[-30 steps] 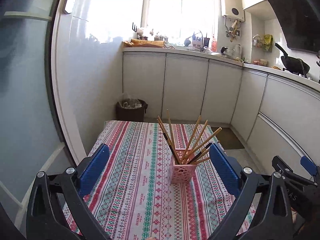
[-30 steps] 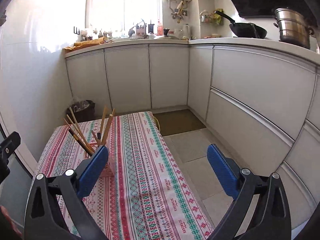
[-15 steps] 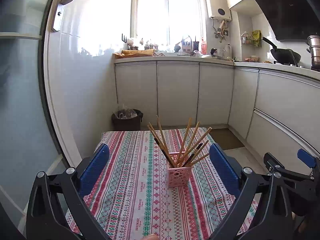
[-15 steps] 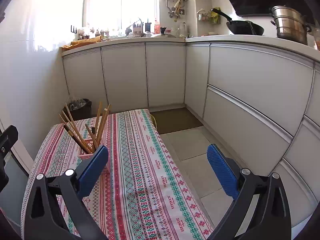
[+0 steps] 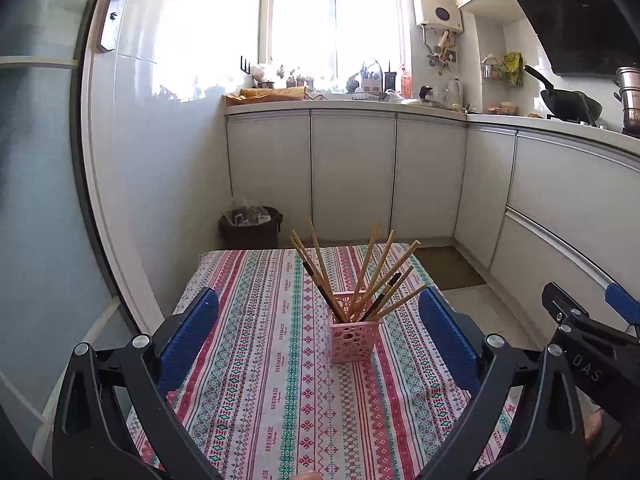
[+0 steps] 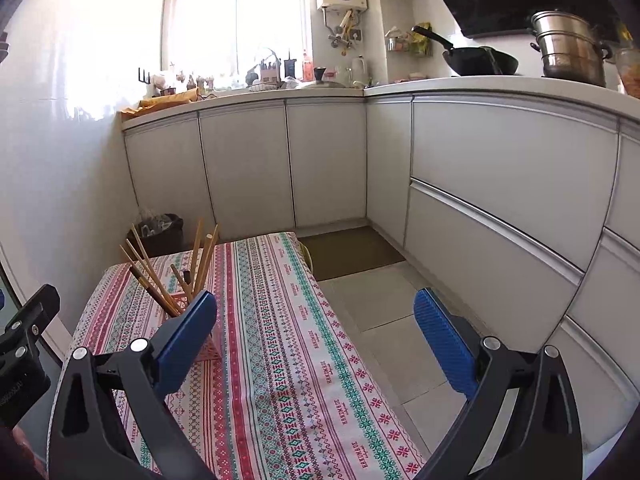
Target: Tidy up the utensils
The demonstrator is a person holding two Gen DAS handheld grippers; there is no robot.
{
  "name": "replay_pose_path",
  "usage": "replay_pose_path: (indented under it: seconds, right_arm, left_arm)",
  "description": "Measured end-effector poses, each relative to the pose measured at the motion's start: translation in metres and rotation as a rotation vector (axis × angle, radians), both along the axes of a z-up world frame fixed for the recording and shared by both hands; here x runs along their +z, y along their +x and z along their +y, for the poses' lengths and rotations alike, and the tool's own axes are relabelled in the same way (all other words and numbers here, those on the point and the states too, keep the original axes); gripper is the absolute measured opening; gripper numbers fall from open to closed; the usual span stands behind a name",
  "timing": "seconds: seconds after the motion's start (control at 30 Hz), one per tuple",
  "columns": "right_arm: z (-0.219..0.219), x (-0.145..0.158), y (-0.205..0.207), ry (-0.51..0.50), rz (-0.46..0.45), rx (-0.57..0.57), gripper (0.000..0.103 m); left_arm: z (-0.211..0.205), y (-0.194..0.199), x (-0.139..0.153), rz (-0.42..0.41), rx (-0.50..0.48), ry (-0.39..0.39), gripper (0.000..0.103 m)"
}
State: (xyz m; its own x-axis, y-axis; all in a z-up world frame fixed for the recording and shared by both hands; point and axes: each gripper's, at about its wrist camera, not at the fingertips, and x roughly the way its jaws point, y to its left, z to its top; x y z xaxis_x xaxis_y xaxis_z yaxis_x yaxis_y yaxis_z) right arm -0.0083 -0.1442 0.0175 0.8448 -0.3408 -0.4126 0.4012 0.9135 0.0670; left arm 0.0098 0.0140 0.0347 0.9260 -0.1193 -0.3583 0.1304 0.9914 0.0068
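A pink perforated holder (image 5: pixel 353 340) stands upright on the patterned tablecloth (image 5: pixel 260 344), with several wooden chopsticks (image 5: pixel 360 276) fanned out of its top. My left gripper (image 5: pixel 320 312) is open and empty, its blue pads on either side of the holder and nearer to me, touching nothing. In the right wrist view the chopsticks (image 6: pixel 160 280) rise at the left, and the holder (image 6: pixel 214 350) is mostly hidden behind the left blue pad. My right gripper (image 6: pixel 316 312) is open and empty above the table's right edge.
White kitchen cabinets (image 5: pixel 352 176) line the back and right. A dark waste bin (image 5: pixel 250 228) stands on the floor past the table's far edge. A brown mat (image 6: pixel 348 252) lies on the tiled floor. A wok (image 6: pixel 480 60) and a steel pot (image 6: pixel 572 52) sit on the counter.
Both grippers have pulled back and tilted up, so the holder looks smaller and farther off. Both stay open and empty. The holder and chopsticks have not moved.
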Motion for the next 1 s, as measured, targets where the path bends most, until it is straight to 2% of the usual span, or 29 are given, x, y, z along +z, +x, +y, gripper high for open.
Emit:
replay_pose_path:
  seconds: [0.37,1.0]
  right_arm:
    - [0.0062,-0.0010,-0.0061,-0.001,0.009,0.025,0.096]
    - [0.0040,-0.0023,-0.0100,-0.007,0.011,0.016,0.096]
  left_arm:
    - [-0.0036,-0.0019,-0.0043,0.000,0.012,0.028,0.096]
    - [-0.0034,-0.0030,-0.0026,0.005,0.027,0.019,0.096]
